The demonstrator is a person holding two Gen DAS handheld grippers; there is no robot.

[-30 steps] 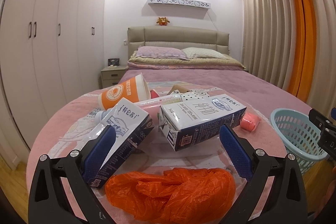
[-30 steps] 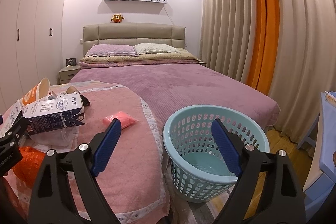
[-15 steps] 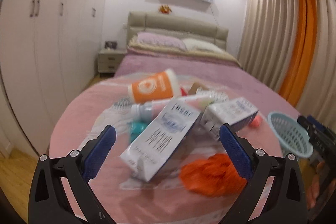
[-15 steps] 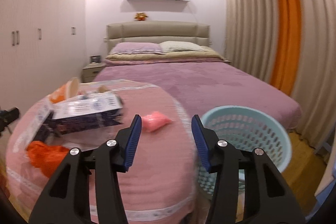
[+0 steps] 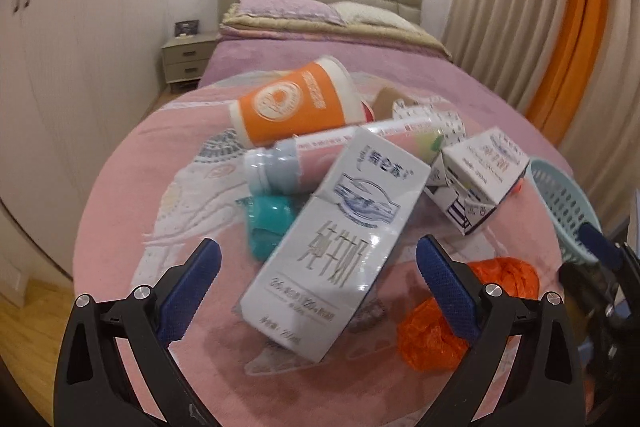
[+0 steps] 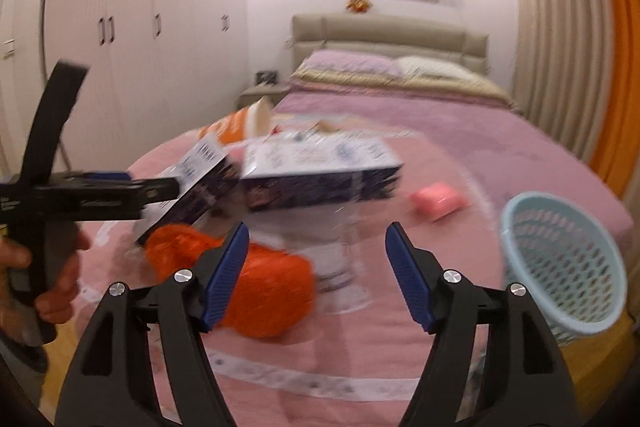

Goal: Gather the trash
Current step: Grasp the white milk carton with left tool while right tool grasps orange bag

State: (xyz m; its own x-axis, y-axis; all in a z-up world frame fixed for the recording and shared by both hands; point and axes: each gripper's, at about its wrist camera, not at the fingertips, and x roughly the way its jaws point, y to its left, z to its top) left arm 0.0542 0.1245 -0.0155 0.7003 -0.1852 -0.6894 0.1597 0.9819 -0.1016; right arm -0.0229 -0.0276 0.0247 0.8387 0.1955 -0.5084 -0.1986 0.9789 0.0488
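Left gripper (image 5: 318, 281): jaws wide apart, nothing held. A grey milk carton (image 5: 336, 251) lies lengthwise between the blue pads (image 5: 188, 293), clear of both. Left of the carton, ahead of the left pad: a teal crumpled wrapper (image 5: 267, 223). Beyond the carton: a pink bottle with a pale blue cap (image 5: 320, 157), then an orange paper cup (image 5: 294, 107) on its side. Ahead to the right: a second carton (image 5: 478, 179). Just beside the right pad: an orange plastic bag (image 5: 452, 323). Far right: the light blue basket (image 5: 564, 211), partly hidden.

Right gripper (image 6: 316, 267): jaws have just been opening, fairly wide, nothing between them. The orange bag lies just behind its left pad (image 6: 224, 275); the two cartons lie ahead, blurred. Ahead right: a small pink packet (image 6: 440, 201), barely seen in the left view. Far right: the basket, tilted, apparently off the edge of the pink surface (image 6: 360, 347). Only this view shows a hand (image 6: 52, 283) gripping the left gripper's handle; only the left view shows the teal wrapper and bottle.
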